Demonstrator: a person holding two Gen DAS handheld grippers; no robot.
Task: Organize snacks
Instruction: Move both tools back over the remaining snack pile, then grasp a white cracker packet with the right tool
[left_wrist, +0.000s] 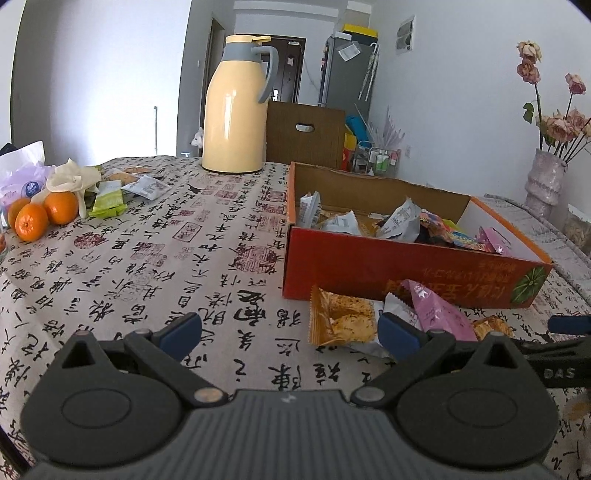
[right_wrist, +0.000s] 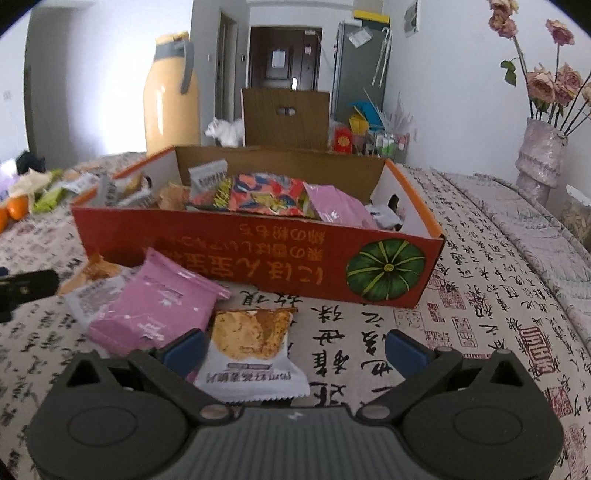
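From the left wrist, you are holding the left gripper (left_wrist: 290, 334) low over the tablecloth (left_wrist: 155, 258) with its jaws spread wide and nothing between them. The red box (left_wrist: 406, 267) is sitting ahead and to the right, already holding a heap of packets. Against its near wall a small pile is lying on the cloth: an orange cracker packet (left_wrist: 341, 319), a pink packet (left_wrist: 437, 312) leaning over it, and a grey wrapper between them. The right fingertip is sitting just beside that pile, not around anything. More packets and some oranges (left_wrist: 40, 216) are waiting far left, well apart from the box.

From the right wrist, you are hovering the right gripper (right_wrist: 295, 349) with its jaws apart too — empty. A white cracker packet (right_wrist: 251, 350) is lying flat just inside the left finger (right_wrist: 184, 347), its long axis running away from you toward the box, printed end nearest you and its window end pointing at the box wall. The pink packet (right_wrist: 155, 306) is lying to its left, tilted, one corner toward the box.

To take the white packet well, I would judge you are best shifting left so it sits centred between the fingers, closing across its short width, then lifting clear of the box (right_wrist: 258, 251) wall before dropping it in.
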